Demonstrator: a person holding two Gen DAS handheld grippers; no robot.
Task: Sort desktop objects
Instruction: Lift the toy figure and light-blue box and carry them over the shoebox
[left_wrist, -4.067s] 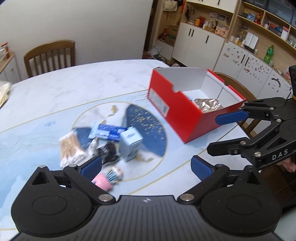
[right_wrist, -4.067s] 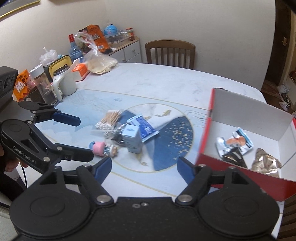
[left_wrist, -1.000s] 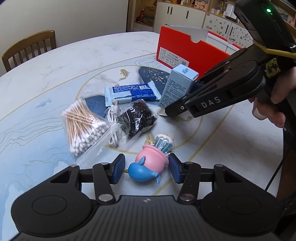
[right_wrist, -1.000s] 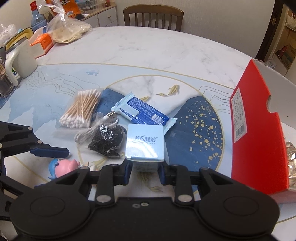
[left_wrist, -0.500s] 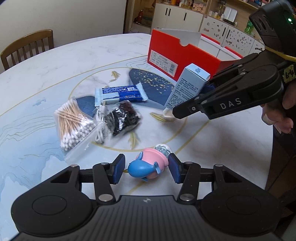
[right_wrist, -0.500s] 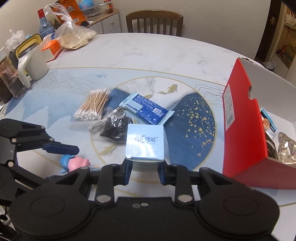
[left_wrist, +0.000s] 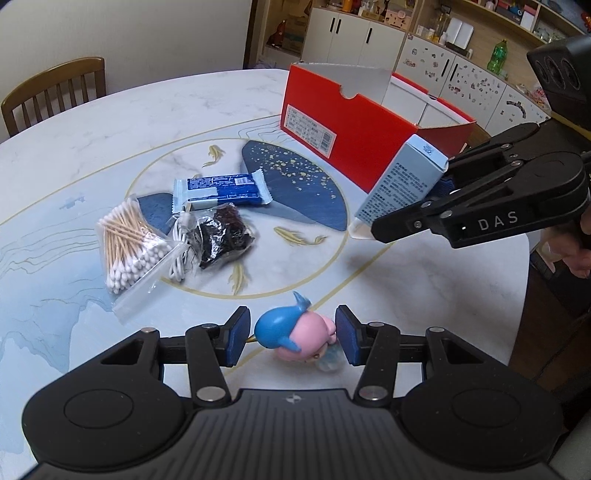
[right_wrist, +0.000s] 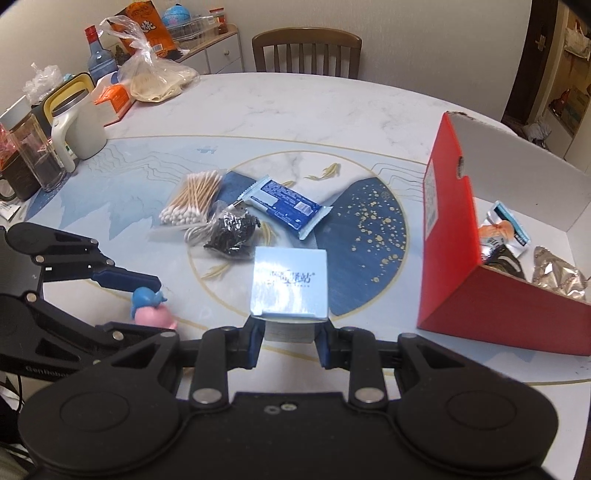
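Observation:
A pink and blue whale toy (left_wrist: 295, 332) sits between the blue pads of my left gripper (left_wrist: 291, 341), which is shut on it just above the table's near edge. The same toy (right_wrist: 149, 308) shows in the right wrist view. My right gripper (right_wrist: 290, 338) is shut on a light blue carton (right_wrist: 290, 284), held tilted in the air left of the red box (right_wrist: 443, 229). The carton (left_wrist: 399, 184) also appears in front of the red box (left_wrist: 351, 125). On the table lie a bag of cotton swabs (left_wrist: 125, 247), a blue snack wrapper (left_wrist: 221, 188) and a black-filled bag (left_wrist: 225, 236).
Snack packets lie inside the red box (right_wrist: 517, 240). A white jug (right_wrist: 79, 136), glass jars (right_wrist: 37, 158) and plastic bags (right_wrist: 155, 77) crowd the table's far left. A white cable (left_wrist: 181, 240) lies by the swabs. A hand (left_wrist: 569, 251) holds the right gripper.
Both grippers have risen from the table with their loads. The whale toy has turned in the left grip, tail now up. The carton has moved nearer the red box.

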